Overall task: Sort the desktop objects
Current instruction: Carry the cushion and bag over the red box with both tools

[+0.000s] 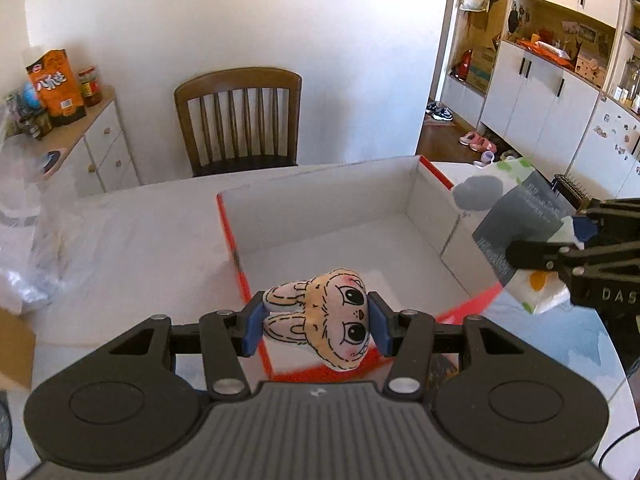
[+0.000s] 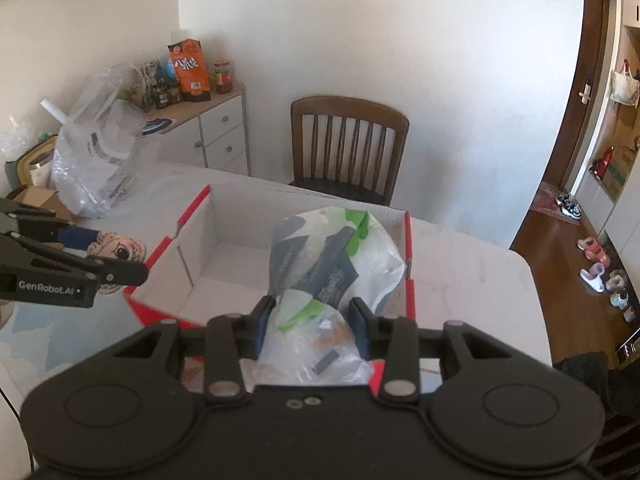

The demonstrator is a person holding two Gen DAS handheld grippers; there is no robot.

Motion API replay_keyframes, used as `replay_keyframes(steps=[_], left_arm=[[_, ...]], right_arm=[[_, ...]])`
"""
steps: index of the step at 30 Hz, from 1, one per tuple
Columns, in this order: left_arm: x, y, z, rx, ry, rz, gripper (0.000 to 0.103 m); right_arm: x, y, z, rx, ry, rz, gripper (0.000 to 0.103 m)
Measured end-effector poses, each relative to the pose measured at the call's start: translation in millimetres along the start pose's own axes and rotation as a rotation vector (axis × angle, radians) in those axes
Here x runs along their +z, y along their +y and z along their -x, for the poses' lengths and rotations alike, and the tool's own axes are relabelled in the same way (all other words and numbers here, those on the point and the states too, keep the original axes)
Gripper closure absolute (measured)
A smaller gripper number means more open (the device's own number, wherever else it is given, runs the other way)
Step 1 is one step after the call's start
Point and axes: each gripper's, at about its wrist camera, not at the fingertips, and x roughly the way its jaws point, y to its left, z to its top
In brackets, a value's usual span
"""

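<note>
left claw [image 1: 316, 322] clamps one bunny plush [image 1: 320, 316]; right claw [image 2: 310, 320] clamps one packet [image 2: 336, 264]; one box [image 1: 236, 248].

A: Where does the box [image 1: 400, 184] sit?
B: On the table [image 1: 140, 240], open side up, with the chair [image 1: 240, 120] behind the table's far edge.

A: And the two held things?
B: The rabbit toy [image 1: 320, 316] is between the left gripper's [image 1: 318, 322] fingers, above the box's near left corner. The packet [image 2: 332, 264] is in the right gripper [image 2: 310, 320], over the box's right half.

A: What lies to the left?
B: A plastic bag [image 2: 96, 160] on the table's far left, and behind it a cabinet [image 2: 216, 132] with a snack bag [image 2: 190, 70] and a jar [image 2: 223, 77] on top.
</note>
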Motion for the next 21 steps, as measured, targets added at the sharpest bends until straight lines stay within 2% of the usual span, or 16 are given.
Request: replay_keyframes(steps=[4, 8, 12, 21], left_arm=[[20.1, 0.0, -32.3, 0.001, 0.015, -0.023, 0.052], [34.0, -0.3, -67.0, -0.014, 0.039, -0.039, 0.052], [37.4, 2.4, -98.0, -0.012, 0.086, -0.021, 0.052], [34.7, -3.3, -149.7, -0.016, 0.188, -0.067, 0.052]], right_arm=[[11.5, -5.9, -28.3, 0.011, 0.048, -0.025, 0.063], [15.0, -9.4, -55.8, -0.027, 0.069, -0.001, 0.062], [13.9, -15.7, -83.6, -0.019, 0.119, -0.024, 0.062], [3.3, -19.4, -131.1, -0.001, 0.227, -0.016, 0.062]])
